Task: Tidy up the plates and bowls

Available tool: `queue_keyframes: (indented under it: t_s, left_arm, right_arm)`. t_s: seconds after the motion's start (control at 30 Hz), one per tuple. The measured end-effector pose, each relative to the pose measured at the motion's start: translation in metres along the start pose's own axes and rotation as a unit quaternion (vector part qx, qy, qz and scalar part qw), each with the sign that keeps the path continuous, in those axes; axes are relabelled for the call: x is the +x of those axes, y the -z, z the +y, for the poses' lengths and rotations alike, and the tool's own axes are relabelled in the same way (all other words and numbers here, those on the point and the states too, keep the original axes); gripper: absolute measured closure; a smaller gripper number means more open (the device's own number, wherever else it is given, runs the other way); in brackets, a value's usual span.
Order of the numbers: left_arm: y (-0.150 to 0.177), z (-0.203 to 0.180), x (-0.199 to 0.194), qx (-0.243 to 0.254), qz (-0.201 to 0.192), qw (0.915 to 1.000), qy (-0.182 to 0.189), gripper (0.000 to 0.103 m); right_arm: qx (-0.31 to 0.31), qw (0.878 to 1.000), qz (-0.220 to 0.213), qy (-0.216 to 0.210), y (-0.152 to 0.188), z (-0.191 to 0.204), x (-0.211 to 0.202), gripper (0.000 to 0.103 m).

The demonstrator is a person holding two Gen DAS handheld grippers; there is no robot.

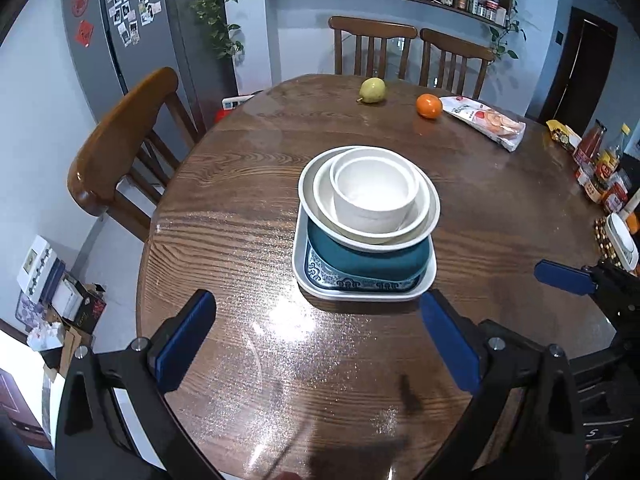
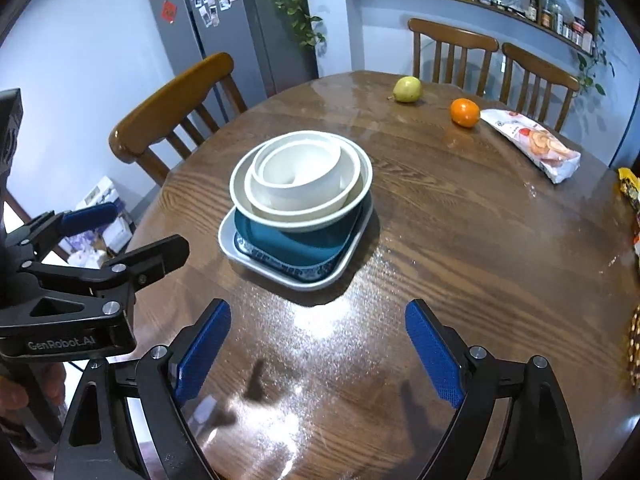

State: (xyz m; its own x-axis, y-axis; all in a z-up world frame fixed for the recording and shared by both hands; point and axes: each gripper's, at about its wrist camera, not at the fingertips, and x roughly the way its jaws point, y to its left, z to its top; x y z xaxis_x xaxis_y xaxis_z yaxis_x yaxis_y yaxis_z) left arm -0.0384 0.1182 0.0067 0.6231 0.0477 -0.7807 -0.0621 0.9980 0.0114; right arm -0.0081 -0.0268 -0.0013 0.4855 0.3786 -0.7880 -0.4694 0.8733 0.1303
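Observation:
A stack of dishes stands mid-table. A white square tray [image 1: 306,280] [image 2: 232,248] is at the bottom. On it lie a blue patterned plate [image 1: 360,282] and a teal plate [image 1: 360,258] [image 2: 296,246], then three nested white bowls. The smallest bowl [image 1: 374,196] [image 2: 300,174] is on top. My left gripper [image 1: 318,340] hangs open just short of the tray, with nothing between its pads. My right gripper [image 2: 320,352] is open and empty too, a little back from the stack. In the right wrist view the left gripper [image 2: 132,236] shows at the left edge.
On the round wooden table [image 1: 240,220] a pear [image 1: 372,90], an orange [image 1: 429,106] and a snack packet [image 1: 484,120] lie at the far side. Sauce bottles [image 1: 600,168] crowd the right edge. Wooden chairs [image 1: 120,148] ring the table.

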Motion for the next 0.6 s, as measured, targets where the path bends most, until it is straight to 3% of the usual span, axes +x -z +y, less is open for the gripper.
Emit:
queue_keyframes:
  t_s: [0.6]
  left_arm:
    - [0.007, -0.007, -0.011, 0.018, -0.02, 0.9996, -0.013, 0.001]
  right_arm:
    - [0.0, 1.0, -0.004, 0.019, 0.007, -0.007, -0.006, 0.013]
